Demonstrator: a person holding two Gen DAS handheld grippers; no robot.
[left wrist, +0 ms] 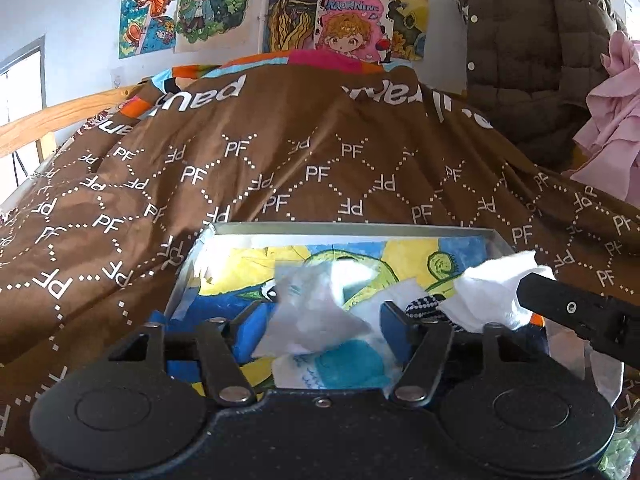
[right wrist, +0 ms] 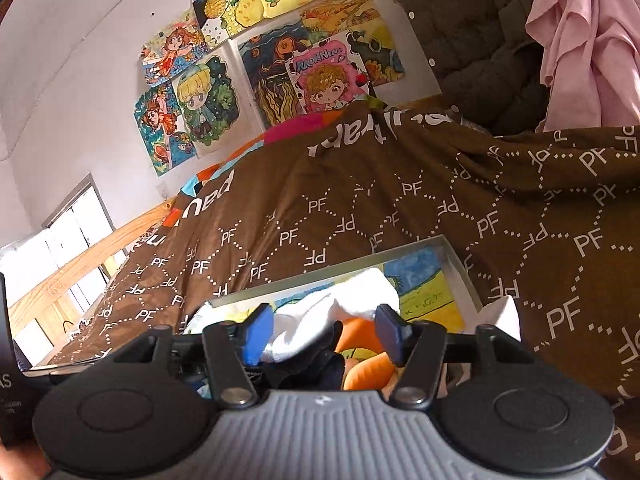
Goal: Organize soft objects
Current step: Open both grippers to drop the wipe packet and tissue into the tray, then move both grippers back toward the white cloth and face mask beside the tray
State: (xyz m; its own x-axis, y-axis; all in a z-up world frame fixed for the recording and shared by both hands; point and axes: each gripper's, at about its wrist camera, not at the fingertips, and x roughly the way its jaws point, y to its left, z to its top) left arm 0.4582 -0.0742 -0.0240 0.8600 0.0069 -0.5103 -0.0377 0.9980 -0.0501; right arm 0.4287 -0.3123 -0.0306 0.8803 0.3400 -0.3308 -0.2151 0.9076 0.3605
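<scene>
A shallow grey tray (left wrist: pixel 352 229) with a painted yellow and blue lining lies on the brown bedspread (left wrist: pixel 280 168). My left gripper (left wrist: pixel 320 316) is open above it, with a white and teal soft packet (left wrist: pixel 320 320) lying between its blue pads, not gripped. My right gripper (right wrist: pixel 324 328) is open over the same tray (right wrist: pixel 360 258), its pads either side of a white cloth (right wrist: pixel 340 312) resting on orange (right wrist: pixel 364 368) and dark soft items. In the left wrist view one right finger (left wrist: pixel 560 304) shows against that white cloth (left wrist: pixel 496 288).
The bedspread is humped behind the tray. A wooden bed rail (left wrist: pixel 60 116) runs at the left. A dark puffer jacket (left wrist: pixel 540 28) and pink garment (left wrist: pixel 616 120) hang at the right. Drawings (left wrist: pixel 280 8) cover the wall.
</scene>
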